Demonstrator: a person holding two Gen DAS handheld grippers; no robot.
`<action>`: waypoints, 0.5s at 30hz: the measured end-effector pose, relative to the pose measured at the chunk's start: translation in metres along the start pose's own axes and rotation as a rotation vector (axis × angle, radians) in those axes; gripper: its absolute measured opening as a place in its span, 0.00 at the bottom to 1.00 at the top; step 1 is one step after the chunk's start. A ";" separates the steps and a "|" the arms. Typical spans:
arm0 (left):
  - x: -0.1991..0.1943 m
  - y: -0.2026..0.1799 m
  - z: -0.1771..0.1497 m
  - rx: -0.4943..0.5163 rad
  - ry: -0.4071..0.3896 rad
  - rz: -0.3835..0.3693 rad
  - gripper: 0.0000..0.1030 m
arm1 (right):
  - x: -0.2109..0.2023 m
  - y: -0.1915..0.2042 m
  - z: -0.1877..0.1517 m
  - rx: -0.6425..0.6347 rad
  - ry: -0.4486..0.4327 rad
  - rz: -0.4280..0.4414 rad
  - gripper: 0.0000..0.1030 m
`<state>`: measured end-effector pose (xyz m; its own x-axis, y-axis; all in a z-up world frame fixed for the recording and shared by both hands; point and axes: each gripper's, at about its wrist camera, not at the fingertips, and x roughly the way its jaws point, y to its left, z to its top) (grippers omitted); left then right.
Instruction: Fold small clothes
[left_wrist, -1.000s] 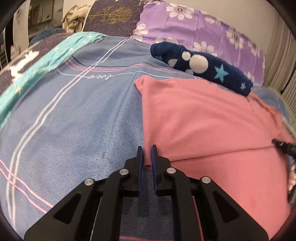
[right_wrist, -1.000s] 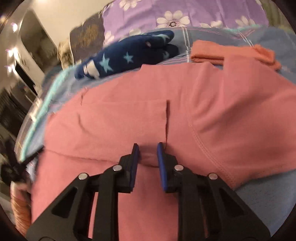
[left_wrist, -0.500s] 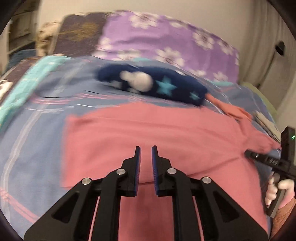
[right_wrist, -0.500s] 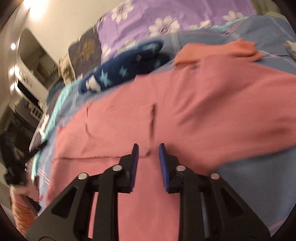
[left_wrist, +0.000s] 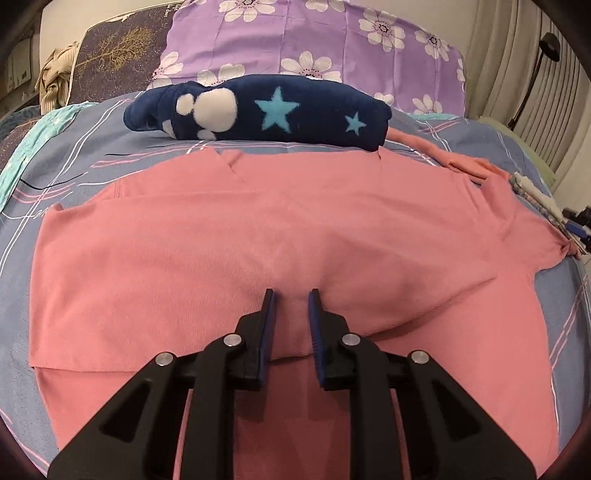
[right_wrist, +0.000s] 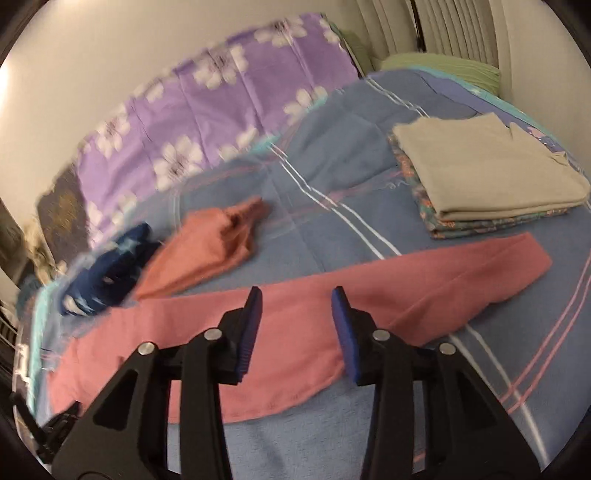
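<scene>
A pink long-sleeved garment (left_wrist: 221, 251) lies spread on the blue striped bedsheet (left_wrist: 92, 162), its upper part folded down over the lower part. My left gripper (left_wrist: 291, 295) hovers over the middle of that fold. Its jaws are narrow and opening, and the pink cloth shows in the gap without being pinched. In the right wrist view, my right gripper (right_wrist: 297, 295) hangs above the pink sleeve (right_wrist: 461, 273), which stretches out to the right. Its jaws are opening wide with nothing held between them.
A navy star-print garment (left_wrist: 266, 110) lies behind the pink one, in front of a purple floral pillow (left_wrist: 314, 40). A crumpled orange-pink garment (right_wrist: 218, 251) sits nearby. A folded stack topped with beige cloth (right_wrist: 491, 173) rests at the right of the bed.
My left gripper has shifted from the pink garment's left edge to its middle. My right gripper has swung right, out over the sleeve, and its jaws have widened.
</scene>
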<state>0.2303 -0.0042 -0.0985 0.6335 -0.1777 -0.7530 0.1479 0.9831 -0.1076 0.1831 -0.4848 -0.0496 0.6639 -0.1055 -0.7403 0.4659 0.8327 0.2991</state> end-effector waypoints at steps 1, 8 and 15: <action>-0.001 0.002 -0.001 -0.002 -0.001 -0.003 0.19 | 0.002 -0.012 -0.003 0.049 0.037 -0.032 0.38; 0.001 0.001 0.002 -0.025 -0.004 -0.032 0.20 | -0.053 -0.118 -0.054 0.298 -0.006 -0.016 0.26; 0.001 0.006 0.002 -0.050 -0.010 -0.070 0.22 | -0.058 -0.160 -0.041 0.482 -0.065 0.066 0.53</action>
<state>0.2329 0.0012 -0.0987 0.6304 -0.2461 -0.7362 0.1538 0.9692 -0.1923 0.0462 -0.5892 -0.0793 0.7287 -0.1075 -0.6763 0.6295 0.4940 0.5998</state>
